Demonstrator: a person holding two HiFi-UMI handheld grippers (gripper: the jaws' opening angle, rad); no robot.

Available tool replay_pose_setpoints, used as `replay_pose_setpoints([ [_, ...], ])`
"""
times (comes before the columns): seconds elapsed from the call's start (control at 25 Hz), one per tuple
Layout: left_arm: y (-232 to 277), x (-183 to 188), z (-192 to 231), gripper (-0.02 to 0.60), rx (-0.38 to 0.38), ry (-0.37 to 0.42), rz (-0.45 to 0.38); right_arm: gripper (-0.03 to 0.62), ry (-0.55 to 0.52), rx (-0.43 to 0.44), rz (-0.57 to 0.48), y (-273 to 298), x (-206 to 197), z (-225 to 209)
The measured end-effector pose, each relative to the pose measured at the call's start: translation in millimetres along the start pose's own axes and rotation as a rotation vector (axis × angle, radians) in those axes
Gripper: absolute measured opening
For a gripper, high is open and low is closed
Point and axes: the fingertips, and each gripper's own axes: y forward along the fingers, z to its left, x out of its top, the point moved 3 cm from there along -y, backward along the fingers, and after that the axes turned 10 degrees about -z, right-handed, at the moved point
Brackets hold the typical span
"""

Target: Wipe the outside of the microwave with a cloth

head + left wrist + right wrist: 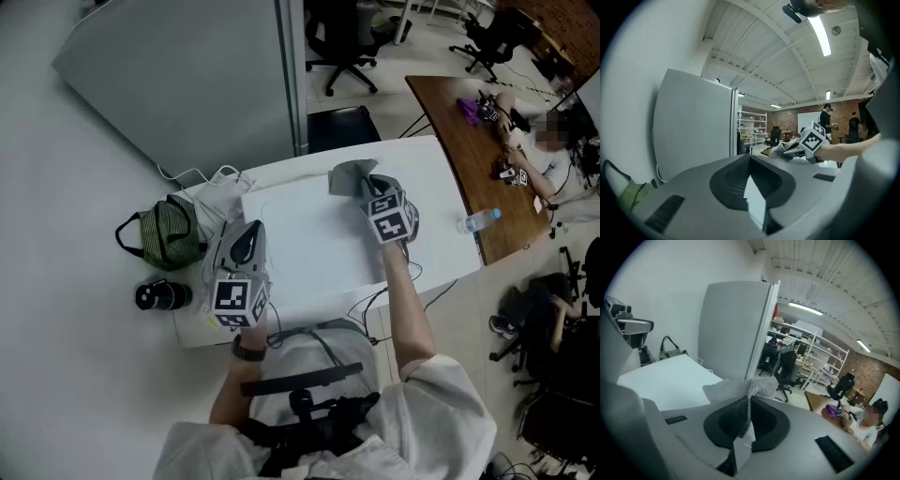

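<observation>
The microwave [309, 239] is a white box whose flat top fills the middle of the head view; it also shows as a white slab [665, 373] in the right gripper view. My right gripper [367, 192] is shut on a grey cloth [350, 176] at the top's far right part. In the right gripper view the cloth [740, 390] drapes from the shut jaws [743, 427]. My left gripper [244, 234] sits at the microwave's left edge, jaws shut with nothing between them [754, 197]. From the left gripper view, the right gripper [799, 146] and cloth [776, 151] appear ahead.
A green striped bag [169, 234] and a black cylinder [162, 296] lie left of the microwave, with white cables [211, 178] behind. A grey partition [187, 75] stands at the back. To the right are the white table [441, 187], a water bottle [480, 220] and a brown desk [469, 131].
</observation>
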Motion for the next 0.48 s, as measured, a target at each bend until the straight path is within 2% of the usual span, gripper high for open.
replay_pose_setpoints([
  [0.32,-1.6,-4.7,-9.4,0.028,-0.040,0.022,0.019,0.021,-0.059,-0.189,0.099,-41.3,-49.9,-111.6],
  [0.48,-17.3,-0.5,3.7,0.028,-0.005,0.038,0.014,0.021,-0.105,-0.306,0.133,-78.1,-54.0,-147.3],
])
